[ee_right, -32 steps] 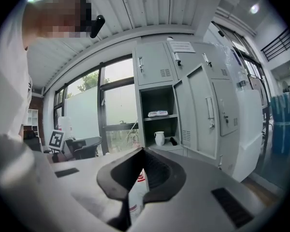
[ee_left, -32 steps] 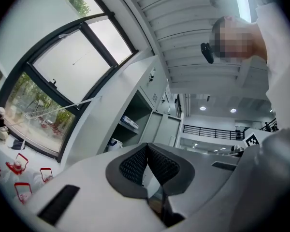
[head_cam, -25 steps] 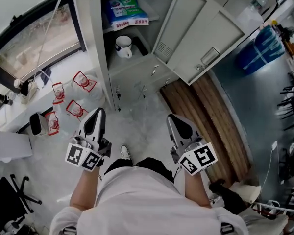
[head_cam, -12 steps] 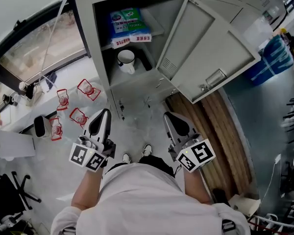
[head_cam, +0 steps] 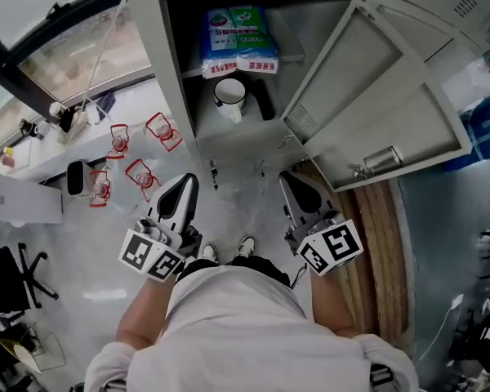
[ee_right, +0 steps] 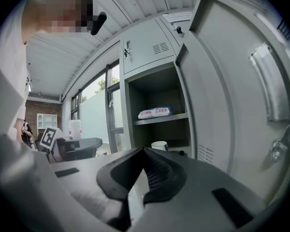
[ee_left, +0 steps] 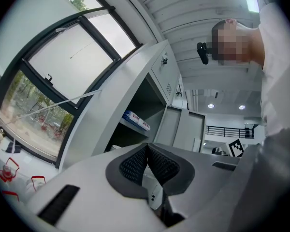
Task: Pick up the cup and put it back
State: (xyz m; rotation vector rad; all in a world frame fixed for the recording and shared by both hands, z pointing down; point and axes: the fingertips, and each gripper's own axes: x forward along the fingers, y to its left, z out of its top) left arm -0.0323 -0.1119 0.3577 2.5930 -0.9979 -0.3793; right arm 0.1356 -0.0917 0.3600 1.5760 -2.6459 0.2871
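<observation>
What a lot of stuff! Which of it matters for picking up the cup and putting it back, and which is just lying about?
Part of the job: white cup, on the open cabinet's lower shelf; left gripper and right gripper, both shut, empty.
Lying about: blue-green packets on the shelf above; red-labelled containers on the floor.

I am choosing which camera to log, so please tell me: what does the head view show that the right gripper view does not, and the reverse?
Only the head view: the person's shoes, red-marked bottles on the floor and a wooden floor strip. Only the right gripper view: the ceiling and the ribbed fingers of the right gripper, pressed together. Both: the open cabinet, the white cup on its lower shelf, the blue packs above.
</observation>
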